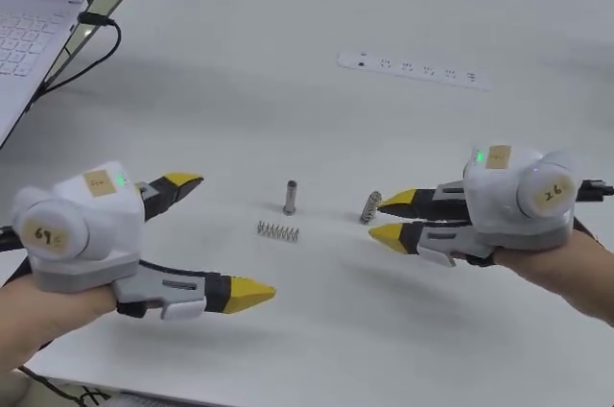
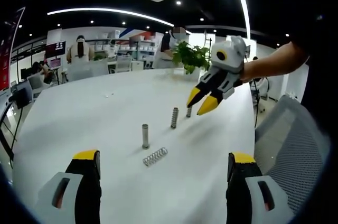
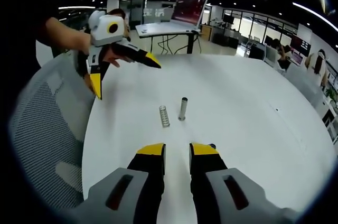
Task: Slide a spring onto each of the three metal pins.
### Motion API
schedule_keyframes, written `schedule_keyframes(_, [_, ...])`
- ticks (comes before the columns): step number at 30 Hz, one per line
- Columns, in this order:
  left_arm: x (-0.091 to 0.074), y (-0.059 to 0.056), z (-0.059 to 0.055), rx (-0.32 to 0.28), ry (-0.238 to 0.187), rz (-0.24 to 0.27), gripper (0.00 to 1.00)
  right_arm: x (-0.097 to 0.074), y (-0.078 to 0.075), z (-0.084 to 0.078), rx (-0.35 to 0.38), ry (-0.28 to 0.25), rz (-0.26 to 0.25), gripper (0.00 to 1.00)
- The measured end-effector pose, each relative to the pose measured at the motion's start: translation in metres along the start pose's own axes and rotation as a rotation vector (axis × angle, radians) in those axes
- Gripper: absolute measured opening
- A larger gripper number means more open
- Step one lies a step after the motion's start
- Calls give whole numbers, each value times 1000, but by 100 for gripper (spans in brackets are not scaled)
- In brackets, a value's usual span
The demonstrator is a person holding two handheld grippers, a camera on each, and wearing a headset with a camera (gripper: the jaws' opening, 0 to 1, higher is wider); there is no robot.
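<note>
Nearby, the left gripper (image 1: pixel 216 234) hangs wide open and empty, left of the bare upright pin (image 1: pixel 290 197); the right gripper (image 1: pixel 393 217), jaws barely parted and holding nothing, sits right of it. A loose spring (image 1: pixel 278 230) lies just before that pin, a spring-covered pin (image 1: pixel 370 207) to its right, on the white table (image 1: pixel 288 90); a power strip (image 1: pixel 413 69) lies beyond.

Left gripper (image 1: pixel 225 234), right gripper (image 1: pixel 384 218) — white, yellow-tipped fingers (image 1: pixel 245 290).

White table (image 1: pixel 240 33), a few bits on it
Pin (image 1: pixel 290 197) standing mid-table, loose spring (image 1: pixel 277 230) at its 7 o'clock, spring-covered pin (image 1: pixel 370 207) at 3, power strip (image 1: pixel 413 70) at 1, laptop (image 1: pixel 29 13) at 10.
</note>
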State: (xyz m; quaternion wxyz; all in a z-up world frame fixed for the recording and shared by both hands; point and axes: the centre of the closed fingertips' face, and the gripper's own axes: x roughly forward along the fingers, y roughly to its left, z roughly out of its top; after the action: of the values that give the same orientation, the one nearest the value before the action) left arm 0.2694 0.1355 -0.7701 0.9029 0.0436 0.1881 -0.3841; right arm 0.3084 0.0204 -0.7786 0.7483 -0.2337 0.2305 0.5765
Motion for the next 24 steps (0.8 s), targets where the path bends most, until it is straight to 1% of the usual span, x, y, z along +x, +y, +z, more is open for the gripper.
schedule_keyframes(7, [-1, 2, -2, -1, 3, 4, 98, 17, 11, 16, -16, -23, 37, 16])
schedule_keyframes(15, [-1, 1, -4, -4, 10, 3, 98, 37, 26, 28, -48, -27, 82, 16])
schedule_keyframes(17, [-1, 1, -4, -3, 12, 3, 98, 44, 31, 32, -44, -33, 103, 15])
schedule_keyframes(18, [-2, 1, -4, -3, 12, 3, 98, 46, 32, 33, -44, -38, 105, 15])
schedule_keyframes(24, [-3, 1, -3, -6, 11, 2, 98, 62, 37, 32, -50, -19, 121, 16])
